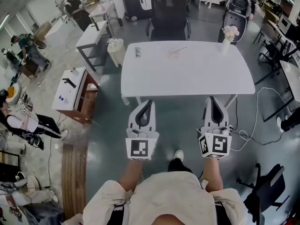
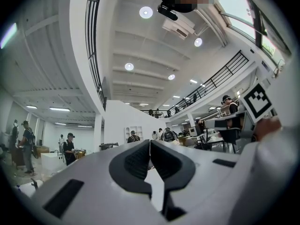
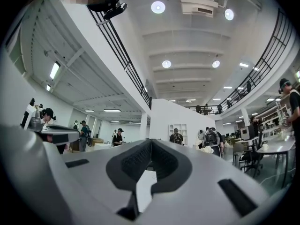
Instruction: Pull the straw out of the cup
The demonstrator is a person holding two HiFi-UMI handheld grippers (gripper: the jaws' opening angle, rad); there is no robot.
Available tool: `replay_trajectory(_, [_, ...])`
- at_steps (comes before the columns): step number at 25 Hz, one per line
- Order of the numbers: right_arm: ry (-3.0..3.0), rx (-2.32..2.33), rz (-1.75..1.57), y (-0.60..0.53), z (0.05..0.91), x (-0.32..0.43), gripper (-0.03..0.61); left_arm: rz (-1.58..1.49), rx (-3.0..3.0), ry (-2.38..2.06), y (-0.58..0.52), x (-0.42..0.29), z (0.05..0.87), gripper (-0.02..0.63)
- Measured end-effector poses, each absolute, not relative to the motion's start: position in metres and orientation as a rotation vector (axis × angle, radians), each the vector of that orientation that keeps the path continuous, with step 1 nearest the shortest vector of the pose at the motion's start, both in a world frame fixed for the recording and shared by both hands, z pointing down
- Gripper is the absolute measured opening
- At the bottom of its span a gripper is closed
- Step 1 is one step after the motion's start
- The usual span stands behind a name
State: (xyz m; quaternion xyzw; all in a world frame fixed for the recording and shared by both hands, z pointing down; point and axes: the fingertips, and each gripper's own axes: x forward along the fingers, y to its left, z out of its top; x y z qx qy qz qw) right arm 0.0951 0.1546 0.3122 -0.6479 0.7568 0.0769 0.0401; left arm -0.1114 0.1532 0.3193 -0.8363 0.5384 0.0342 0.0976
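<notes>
Both grippers are out in front of the person, side by side, short of the near edge of the white table (image 1: 187, 76). Left gripper (image 1: 146, 103): the jaws are pressed tip to tip, with nothing between them. Right gripper (image 1: 213, 100): the same, jaws together and empty. Now the cup (image 1: 226, 46). It's well away from both tools, at the table's far right corner, standing upright, small and pale. A whitish bunch (image 1: 230, 31) sticks up out of its top, but the straw itself is too small to pick out from here. Two small things lie near the far edge, a dark one (image 1: 138, 52) at the left and a pinkish one (image 1: 178, 51) near the middle. A black chair (image 1: 168, 18) stands behind the table.
</notes>
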Motion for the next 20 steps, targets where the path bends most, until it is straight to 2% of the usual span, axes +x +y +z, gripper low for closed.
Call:
replay_trajectory(11, [2.330, -1.981, 0.196, 0.069, 0.324, 0.184, 0.003, 0.071, -2.454, 1.604, 0.072, -0.021, 0.317, 0.006])
replay_trajectory(20, [2.346, -1.950, 0.197, 0.013, 0.323, 0.237, 0.003, 0.037, -2.409, 1.637, 0.021, 0.020, 0.312, 0.006])
